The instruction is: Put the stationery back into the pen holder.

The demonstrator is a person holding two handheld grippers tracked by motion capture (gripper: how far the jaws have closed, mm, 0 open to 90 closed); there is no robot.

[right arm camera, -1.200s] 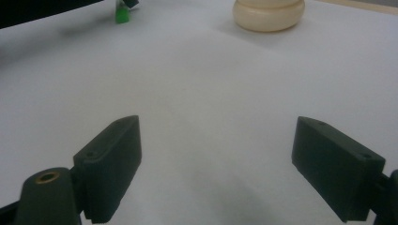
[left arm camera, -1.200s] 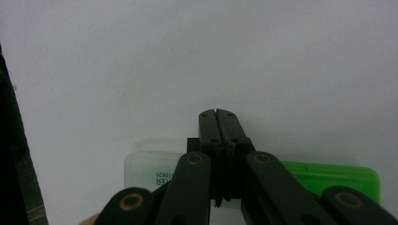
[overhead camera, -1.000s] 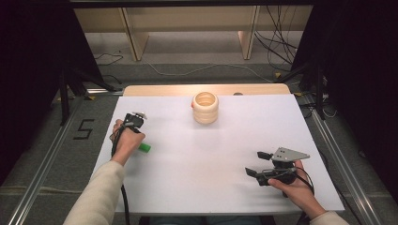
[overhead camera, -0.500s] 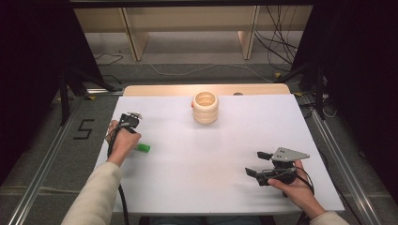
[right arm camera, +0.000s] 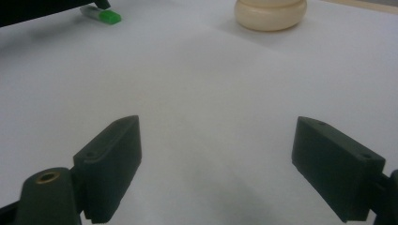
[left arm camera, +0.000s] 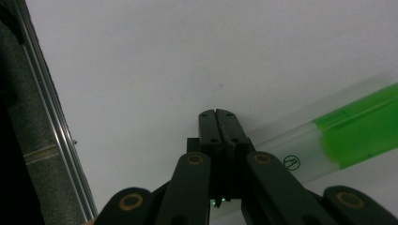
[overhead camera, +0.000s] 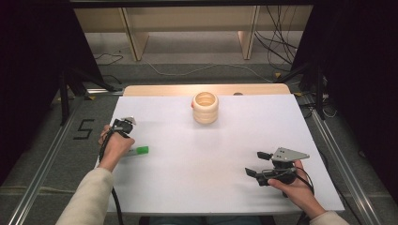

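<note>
A pen with a clear barrel and a green cap (overhead camera: 141, 150) lies on the white table sheet (overhead camera: 225, 154) at the left. In the left gripper view the pen (left arm camera: 361, 126) runs slantwise under my left gripper (left arm camera: 218, 115), whose jaws are pressed together with nothing between their tips. In the high view a hand holds the left gripper (overhead camera: 124, 125) pointing down just left of the cap. My right gripper (overhead camera: 257, 164) hovers low at the front right, jaws wide apart and empty (right arm camera: 218, 136). It looks across the sheet at the pen (right arm camera: 105, 15).
A pale wooden ribbed pot (overhead camera: 205, 107) stands at the back middle of the sheet, and its base is visible far off in the right gripper view (right arm camera: 271, 11). A metal rail (left arm camera: 56, 131) runs along the table's left edge. Shelving and cables lie beyond the far edge.
The left hand and its gripper have shifted a little to the left and toward the person. The green-capped pen has stayed about where it was. The right gripper has not moved.
</note>
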